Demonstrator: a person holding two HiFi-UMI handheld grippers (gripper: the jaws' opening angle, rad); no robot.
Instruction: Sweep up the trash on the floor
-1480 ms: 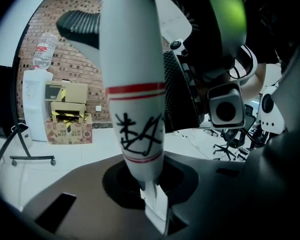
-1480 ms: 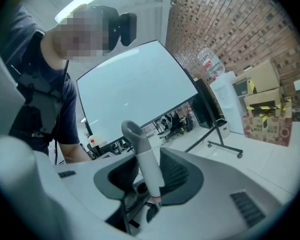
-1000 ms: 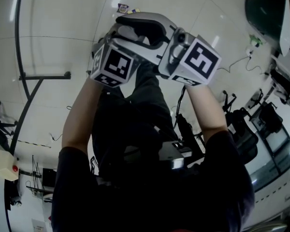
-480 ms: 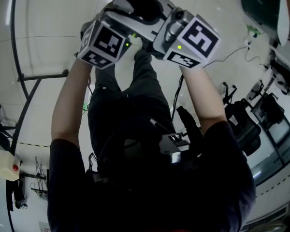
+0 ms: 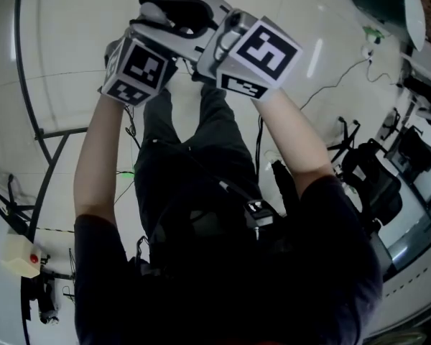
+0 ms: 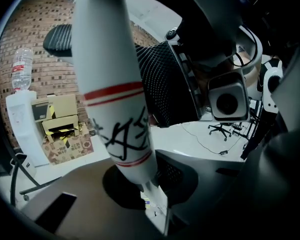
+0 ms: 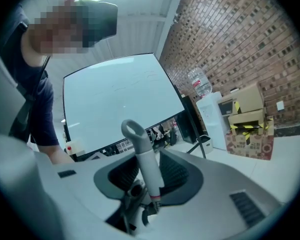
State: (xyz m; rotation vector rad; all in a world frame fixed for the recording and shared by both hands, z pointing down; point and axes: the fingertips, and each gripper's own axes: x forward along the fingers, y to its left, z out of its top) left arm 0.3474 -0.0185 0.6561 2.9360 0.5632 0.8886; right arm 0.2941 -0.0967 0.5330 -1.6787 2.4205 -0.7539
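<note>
The left gripper's (image 6: 147, 186) fingers (image 6: 205, 179) are nipped tight on a white pole (image 6: 115, 84) with red bands. The right gripper's (image 7: 150, 184) fingers (image 7: 177, 174), set wider, hold a grey loop-topped handle (image 7: 146, 159) upright. Both grippers are held side by side over the pale floor (image 5: 72, 42). A small coloured scrap (image 6: 146, 201) shows down between the left fingers.
</note>
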